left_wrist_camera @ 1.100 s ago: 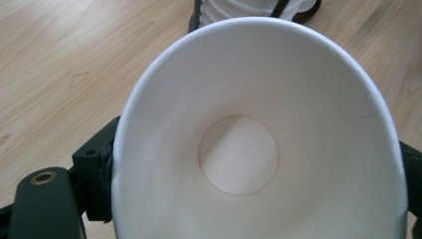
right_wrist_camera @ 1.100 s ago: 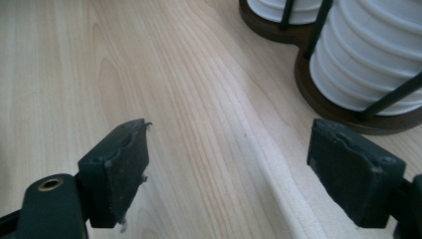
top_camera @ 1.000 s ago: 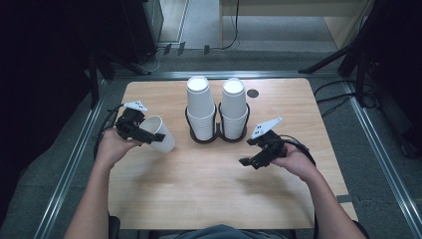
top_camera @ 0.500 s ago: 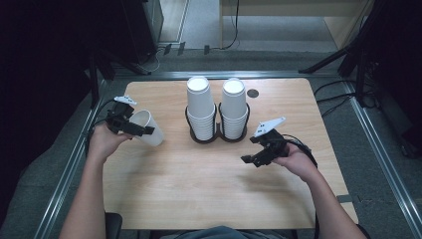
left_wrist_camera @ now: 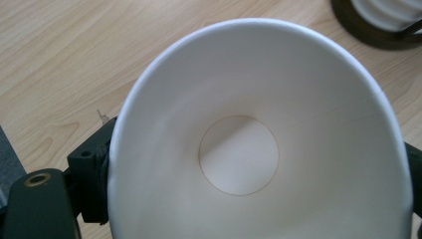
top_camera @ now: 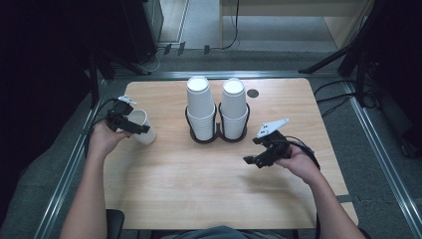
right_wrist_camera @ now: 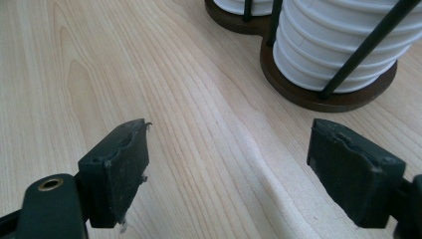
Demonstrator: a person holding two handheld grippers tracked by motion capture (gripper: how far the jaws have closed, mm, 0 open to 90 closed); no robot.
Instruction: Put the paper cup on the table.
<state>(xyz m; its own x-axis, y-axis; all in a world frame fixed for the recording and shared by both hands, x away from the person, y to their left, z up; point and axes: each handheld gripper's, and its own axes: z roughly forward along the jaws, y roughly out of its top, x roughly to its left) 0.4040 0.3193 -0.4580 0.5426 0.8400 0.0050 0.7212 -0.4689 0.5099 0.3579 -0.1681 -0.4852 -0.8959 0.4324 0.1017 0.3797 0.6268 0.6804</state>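
Note:
A white paper cup (top_camera: pixel 145 138) lies tilted at the table's left edge, its mouth toward the person. My left gripper (top_camera: pixel 141 130) is shut on it, one jaw on each side of its wall. In the left gripper view the cup (left_wrist_camera: pixel 239 154) opens toward the camera, and a black finger (left_wrist_camera: pixel 92 184) presses its left side. My right gripper (top_camera: pixel 251 151) hovers low over the table at the right, open with nothing between its fingers (right_wrist_camera: pixel 119 169). Bare wood shows between the jaws.
Two tall stacks of white paper cups (top_camera: pixel 199 107) (top_camera: pixel 234 104) stand in a dark wire holder (top_camera: pixel 217 138) at the middle back of the wooden table (top_camera: pixel 199 184). The holder's base (right_wrist_camera: pixel 308 97) lies just ahead of my right gripper. A small dark hole (top_camera: pixel 253 93) is behind it.
My left hand has carried the cup to the left, toward the table's left edge, and slightly lower. The right hand has stayed where it was.

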